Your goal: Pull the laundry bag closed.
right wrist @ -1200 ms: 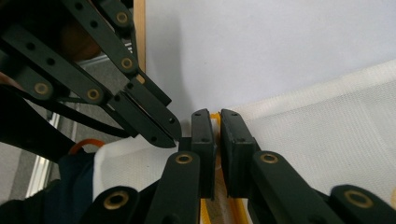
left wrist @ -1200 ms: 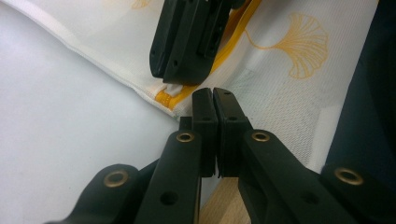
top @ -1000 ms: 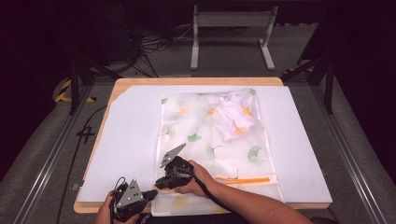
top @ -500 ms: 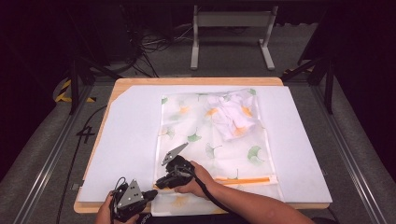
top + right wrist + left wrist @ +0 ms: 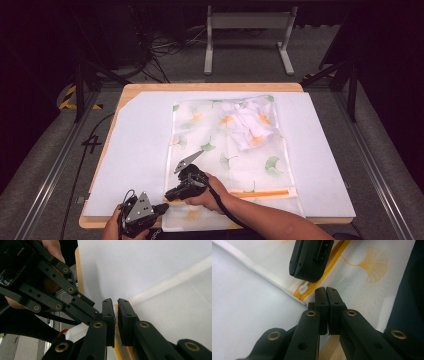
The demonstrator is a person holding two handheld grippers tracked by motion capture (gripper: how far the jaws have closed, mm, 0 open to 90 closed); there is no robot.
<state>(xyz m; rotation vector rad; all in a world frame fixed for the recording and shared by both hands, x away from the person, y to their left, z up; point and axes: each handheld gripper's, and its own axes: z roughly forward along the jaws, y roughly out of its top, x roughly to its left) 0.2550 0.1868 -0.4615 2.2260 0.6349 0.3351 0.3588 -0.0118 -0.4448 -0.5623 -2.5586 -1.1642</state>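
Note:
A white mesh bag (image 5: pixel 230 155) printed with ginkgo leaves lies flat on the board, and a crumpled white garment (image 5: pixel 247 125) sits inside its far end. An orange zipper (image 5: pixel 265 192) runs across the bag's near end. My right gripper (image 5: pixel 168 196) points left at the zipper's left end; in the right gripper view its jaws (image 5: pixel 116 305) are shut with the orange zipper (image 5: pixel 115 346) between them. My left gripper (image 5: pixel 162 206) meets it at the bag's near left corner. Its jaws (image 5: pixel 326 292) are pressed together on the mesh beside the zipper's end (image 5: pixel 305 291).
The bag rests on a white foam board (image 5: pixel 135 150) covering a wooden table (image 5: pixel 210 86). Bare board lies left and right of the bag. Beyond the table are a metal stand (image 5: pixel 247 30) and cables on the floor; rails run along both sides.

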